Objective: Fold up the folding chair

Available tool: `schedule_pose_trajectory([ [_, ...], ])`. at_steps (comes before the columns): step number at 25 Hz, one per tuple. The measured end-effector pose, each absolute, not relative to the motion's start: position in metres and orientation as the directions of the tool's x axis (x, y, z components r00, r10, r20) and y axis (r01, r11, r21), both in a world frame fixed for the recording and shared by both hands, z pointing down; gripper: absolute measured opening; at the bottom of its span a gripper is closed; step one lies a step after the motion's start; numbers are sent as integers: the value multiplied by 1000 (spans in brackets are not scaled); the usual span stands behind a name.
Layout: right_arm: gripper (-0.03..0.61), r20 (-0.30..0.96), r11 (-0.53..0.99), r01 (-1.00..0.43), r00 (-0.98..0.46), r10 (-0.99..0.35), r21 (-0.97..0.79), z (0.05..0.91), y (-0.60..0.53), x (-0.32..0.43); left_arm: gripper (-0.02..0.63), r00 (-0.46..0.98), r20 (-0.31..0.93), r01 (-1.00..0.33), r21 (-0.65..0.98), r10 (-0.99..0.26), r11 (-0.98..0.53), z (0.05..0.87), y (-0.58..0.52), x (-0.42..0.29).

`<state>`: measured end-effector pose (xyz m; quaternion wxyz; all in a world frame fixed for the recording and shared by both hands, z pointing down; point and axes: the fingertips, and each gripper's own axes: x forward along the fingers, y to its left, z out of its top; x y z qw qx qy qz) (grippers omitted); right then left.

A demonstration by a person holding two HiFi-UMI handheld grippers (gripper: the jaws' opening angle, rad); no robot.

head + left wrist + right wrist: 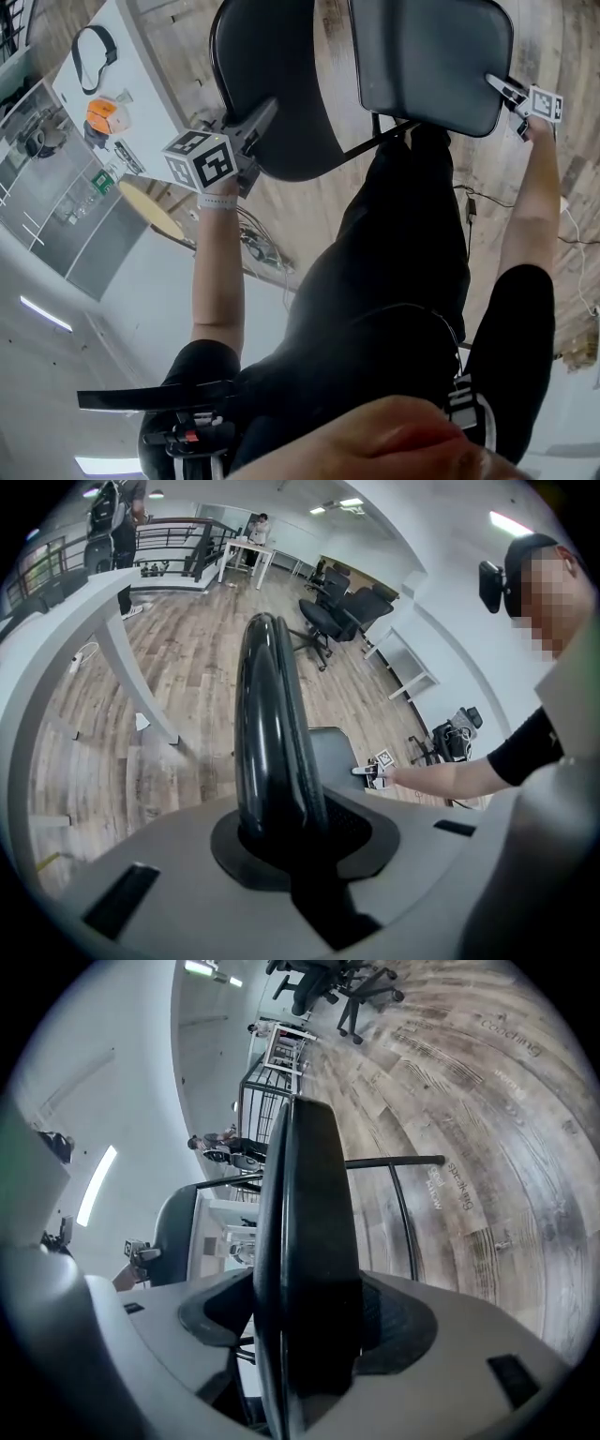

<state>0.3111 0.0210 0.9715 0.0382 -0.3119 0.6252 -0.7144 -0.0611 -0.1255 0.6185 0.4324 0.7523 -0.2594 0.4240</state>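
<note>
Chair (300,122): one | grippers: two | left gripper (265,112) clamped on backrest (269,724) rim | right gripper (499,87) spread, straddling seat (309,1241) edge

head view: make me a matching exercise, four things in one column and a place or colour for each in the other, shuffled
1 left gripper
2 right gripper
3 floor
4 table

a wooden planks
b at the edge of the grey panel
c white
d at the edge of the black panel

Pairs: 1-d, 2-b, 3-a, 4-c
</note>
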Motion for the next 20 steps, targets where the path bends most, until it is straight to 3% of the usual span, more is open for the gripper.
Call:
schedule_pose_trajectory([
  [2, 317, 335, -204, -269, -823, -459, -941, 970, 22, 308, 60, 511, 860, -756, 446, -6, -479, 619, -123, -60],
  [13, 273, 291, -191, -229, -859, -422, -955, 965, 27, 308, 52, 476, 879, -765, 426, 22, -483, 611, -123, -65],
  [16, 258, 177, -151, -123, -885, -431, -981, 933, 15, 289, 52, 456, 890, -766, 407, 26, -499, 597, -123, -65],
  [20, 247, 295, -176, -245, -876, -380, -953, 915, 21, 287, 54, 441, 897, -768, 397, 34, -503, 580, -122, -65],
])
